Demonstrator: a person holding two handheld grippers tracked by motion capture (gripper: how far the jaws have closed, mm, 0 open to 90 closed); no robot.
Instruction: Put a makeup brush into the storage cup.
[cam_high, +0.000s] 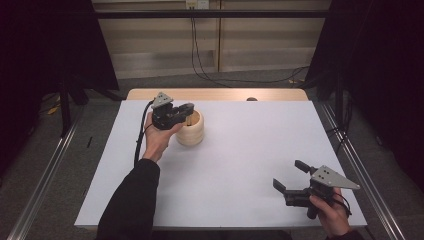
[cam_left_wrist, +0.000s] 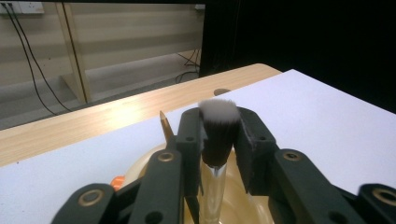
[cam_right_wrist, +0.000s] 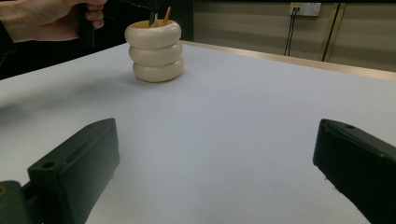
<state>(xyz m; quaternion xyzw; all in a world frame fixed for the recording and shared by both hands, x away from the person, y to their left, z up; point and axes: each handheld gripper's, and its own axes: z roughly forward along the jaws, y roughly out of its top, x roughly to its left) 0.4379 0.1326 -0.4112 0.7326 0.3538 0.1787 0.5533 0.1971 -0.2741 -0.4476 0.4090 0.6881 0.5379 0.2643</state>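
Observation:
A cream ribbed holder (cam_high: 191, 131) stands at the back left of the white table top (cam_high: 240, 150), also seen in the right gripper view (cam_right_wrist: 155, 51). A make-up brush (cam_left_wrist: 218, 135) with dark, white-tipped bristles and a clear handle stands upright in it, beside a wooden stick (cam_left_wrist: 164, 123). My left gripper (cam_high: 189, 111) hovers over the holder's mouth. Its jaws (cam_left_wrist: 219, 126) flank the brush head; the bristles only graze the pads and the narrower base stands free. My right gripper (cam_high: 289, 175) rests low at the front right, its jaws (cam_right_wrist: 215, 154) wide apart with nothing between them.
Bare wood of the table (cam_high: 215, 94) runs behind the white sheet, with a small dark spot (cam_high: 252, 99) on it. Something orange (cam_left_wrist: 117, 179) shows inside the holder. Metal rails (cam_high: 360, 165) flank the table. Cables hang on the far wall (cam_high: 200, 50).

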